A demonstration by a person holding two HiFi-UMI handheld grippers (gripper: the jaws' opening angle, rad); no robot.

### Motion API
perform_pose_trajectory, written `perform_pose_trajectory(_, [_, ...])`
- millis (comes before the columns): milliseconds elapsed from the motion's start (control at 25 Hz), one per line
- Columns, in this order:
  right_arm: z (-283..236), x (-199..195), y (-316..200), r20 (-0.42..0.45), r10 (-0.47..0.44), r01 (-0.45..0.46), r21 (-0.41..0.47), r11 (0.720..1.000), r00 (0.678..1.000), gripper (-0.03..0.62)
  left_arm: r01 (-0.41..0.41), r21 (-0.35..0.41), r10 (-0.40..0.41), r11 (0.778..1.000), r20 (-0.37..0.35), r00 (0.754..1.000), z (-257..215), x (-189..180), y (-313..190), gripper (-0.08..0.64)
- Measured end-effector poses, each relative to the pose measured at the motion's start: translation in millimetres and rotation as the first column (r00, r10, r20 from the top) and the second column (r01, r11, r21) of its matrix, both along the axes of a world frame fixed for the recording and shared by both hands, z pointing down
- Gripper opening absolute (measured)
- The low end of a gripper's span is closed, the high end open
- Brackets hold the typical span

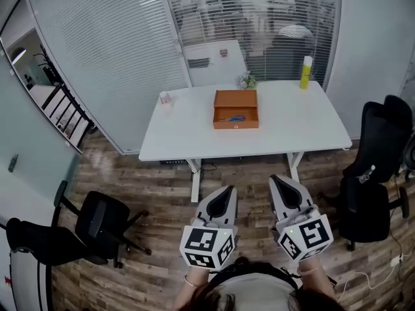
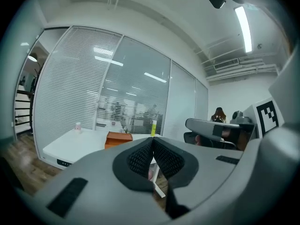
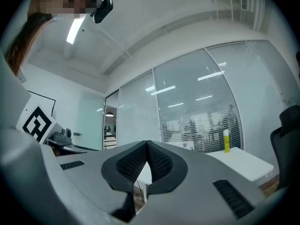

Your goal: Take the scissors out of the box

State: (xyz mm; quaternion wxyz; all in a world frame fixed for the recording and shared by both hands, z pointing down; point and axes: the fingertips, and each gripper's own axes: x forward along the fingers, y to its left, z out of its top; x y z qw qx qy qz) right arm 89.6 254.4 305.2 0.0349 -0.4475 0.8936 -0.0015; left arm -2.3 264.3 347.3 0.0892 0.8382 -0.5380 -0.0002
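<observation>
A long white rectangular table (image 1: pixel 188 133) on white legs stands on a floor of brown wood-look planks (image 1: pixel 162 196), in the corner of an office closed in by glass walls with lowered white slatted blinds (image 1: pixel 110 57). Near the middle of the tabletop sits an open orange-brown rectangular box (image 1: pixel 236 100), and the blue-handled scissors (image 1: pixel 231 118) lie flat inside it, toward its near wall. A tall yellow-green bottle (image 1: pixel 305 72) stands upright at the table's far right corner, a small white cup (image 1: pixel 165 98) stands near the far left corner, and a small green plant sprig (image 1: pixel 246 80) sits just behind the box. A black wheeled office chair (image 1: pixel 100 220) stands on the floor to the left of the table and another black office chair (image 1: pixel 379 138) to the right, both apart from it. A long ceiling strip light (image 2: pixel 243 28) is lit overhead. Both tools are held level over the floor, well short of the table. The left gripper (image 1: pixel 227 190) has its dark textured pads pressed together at the tips with nothing between them, and the right gripper (image 1: pixel 279 180) is likewise clenched on nothing, well apart from the box.
</observation>
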Motion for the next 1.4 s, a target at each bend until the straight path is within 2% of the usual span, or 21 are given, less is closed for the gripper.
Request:
perform_pose_trajectory(160, [-1.9, -9.7, -1.6, 0.025, 0.006, -0.006, -0.013, 1.000, 1.000, 0.028, -0.022, 0.001, 0.022, 1.000, -0.016, 1.000, 2.0, -8.4, -4.9, 0.020])
perform_pose_trajectory(760, [18.4, -27.5, -43.9, -0.024, 0.035, -0.036, -0.035, 0.999, 0.999, 0.028, -0.045, -0.032, 0.044, 0.999, -0.036, 0.998, 18.2, -20.8, -44.8, 0.020])
perform_pose_trajectory(1160, [17.5, -41.3, -89.9, 0.012, -0.028, 0.029, -0.059, 0.998, 1.000, 0.028, -0.030, -0.048, 0.029, 0.998, -0.028, 0.999, 21.7, -26.1, -90.9, 0.020])
perform_pose_trajectory(1400, [14.5, -44.4, -122.4, 0.002, -0.058, 0.058, -0.052, 0.997, 0.998, 0.028, -0.016, -0.046, 0.015, 0.999, -0.029, 0.999, 18.3, -27.1, -123.3, 0.020])
